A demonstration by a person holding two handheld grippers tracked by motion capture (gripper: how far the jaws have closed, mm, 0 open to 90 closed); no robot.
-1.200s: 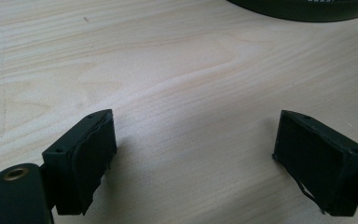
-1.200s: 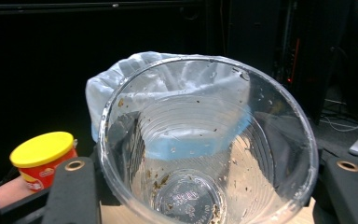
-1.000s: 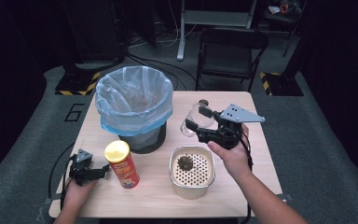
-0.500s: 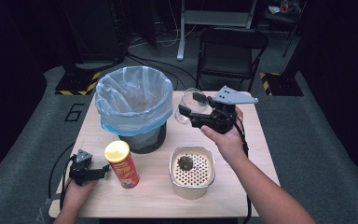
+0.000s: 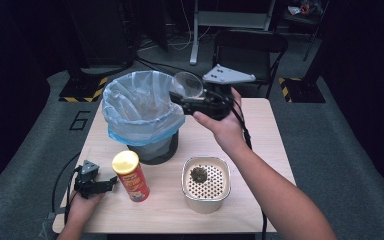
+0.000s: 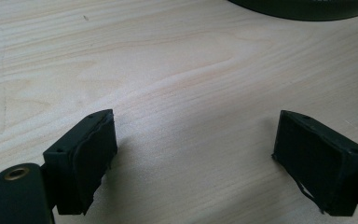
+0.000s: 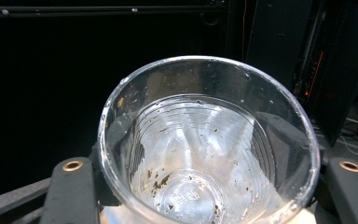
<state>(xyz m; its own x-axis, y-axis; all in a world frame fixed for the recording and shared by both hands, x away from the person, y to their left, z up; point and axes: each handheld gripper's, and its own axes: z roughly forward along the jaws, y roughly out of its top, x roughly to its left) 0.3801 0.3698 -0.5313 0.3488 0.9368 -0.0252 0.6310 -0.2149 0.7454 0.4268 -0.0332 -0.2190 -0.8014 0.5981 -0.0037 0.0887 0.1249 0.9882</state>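
Note:
My right gripper (image 5: pixel 184 103) is shut on a clear plastic cup (image 5: pixel 187 85), held in the air at the right rim of the bin lined with a blue bag (image 5: pixel 139 107). In the right gripper view the cup (image 7: pixel 209 144) stands between both jaws, its mouth toward the camera, with brown specks stuck inside. My left gripper (image 5: pixel 111 183) rests on the table at the front left, open, just left of a red chip can with a yellow lid (image 5: pixel 130 176). In the left gripper view, bare wood lies between its fingers (image 6: pixel 86 156).
A beige square container with a perforated insert (image 5: pixel 206 183) sits at the front middle of the wooden table (image 5: pixel 260 150), with a dark clump on the insert. A black chair (image 5: pixel 250 50) stands behind the table. The bin's dark base (image 6: pixel 303 7) lies ahead of my left gripper.
My right gripper has carried the cup up and to the left, from over the table's right half to the bin's rim. The left gripper has stayed put.

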